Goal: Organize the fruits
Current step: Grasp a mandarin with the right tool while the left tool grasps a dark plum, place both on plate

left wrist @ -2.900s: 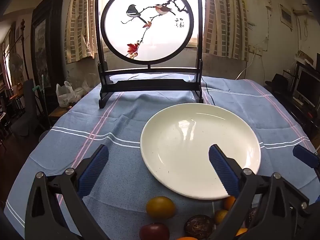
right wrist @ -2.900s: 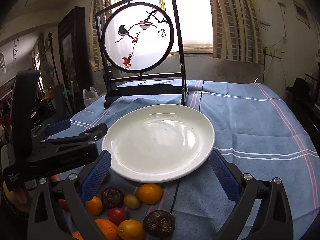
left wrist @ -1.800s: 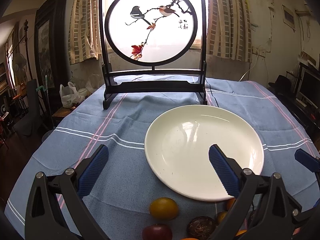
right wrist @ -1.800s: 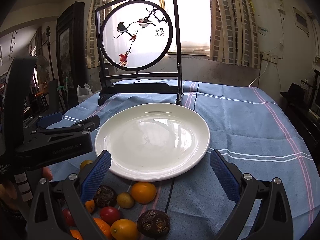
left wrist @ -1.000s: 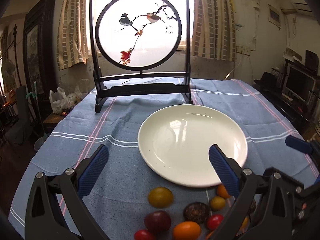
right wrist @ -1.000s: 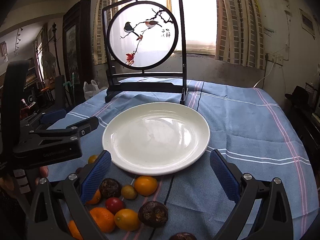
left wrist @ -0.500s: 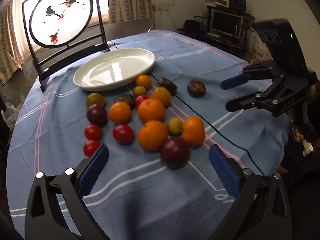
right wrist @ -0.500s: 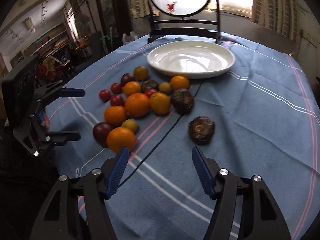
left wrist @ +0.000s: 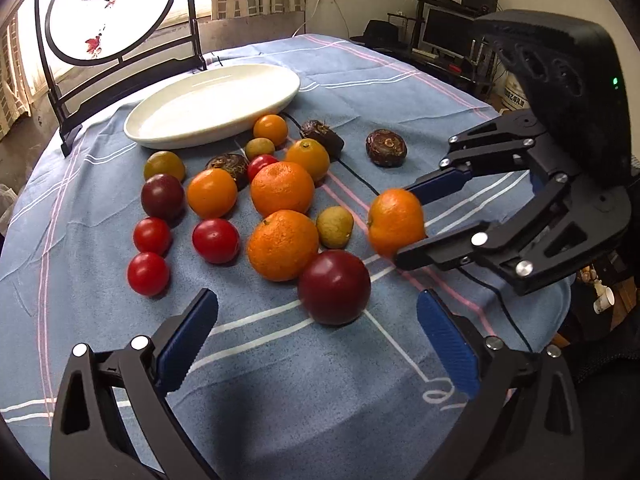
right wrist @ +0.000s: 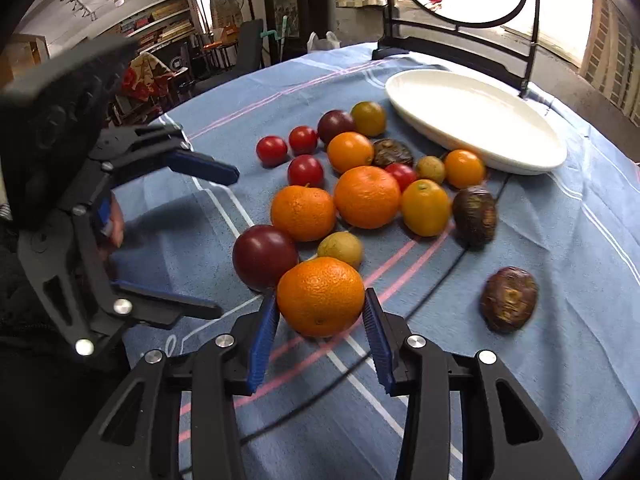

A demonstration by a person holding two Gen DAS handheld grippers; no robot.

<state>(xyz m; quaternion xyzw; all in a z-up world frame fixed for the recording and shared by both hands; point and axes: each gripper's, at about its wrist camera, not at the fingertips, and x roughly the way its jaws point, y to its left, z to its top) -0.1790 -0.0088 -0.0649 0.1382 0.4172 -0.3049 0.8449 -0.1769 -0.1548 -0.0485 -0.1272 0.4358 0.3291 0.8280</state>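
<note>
Several oranges, red tomatoes, dark plums and small green fruits lie clustered on the blue tablecloth before a white plate. My right gripper has the nearest orange between its blue pads. The jaws are closing, and the pads touch both its sides. My left gripper stands wide open with nothing held. A dark red plum sits just ahead of its fingertips, beside that orange.
A round painted screen on a black stand rises behind the plate. A thin black cable crosses the cloth. Two dark wrinkled fruits lie to the right of the cluster. Bare cloth lies in front of the fruits.
Both grippers tipped down from the plate toward the fruit cluster and moved closer. The right jaws narrowed from wide open until they bracket the nearest orange. The left stayed open.
</note>
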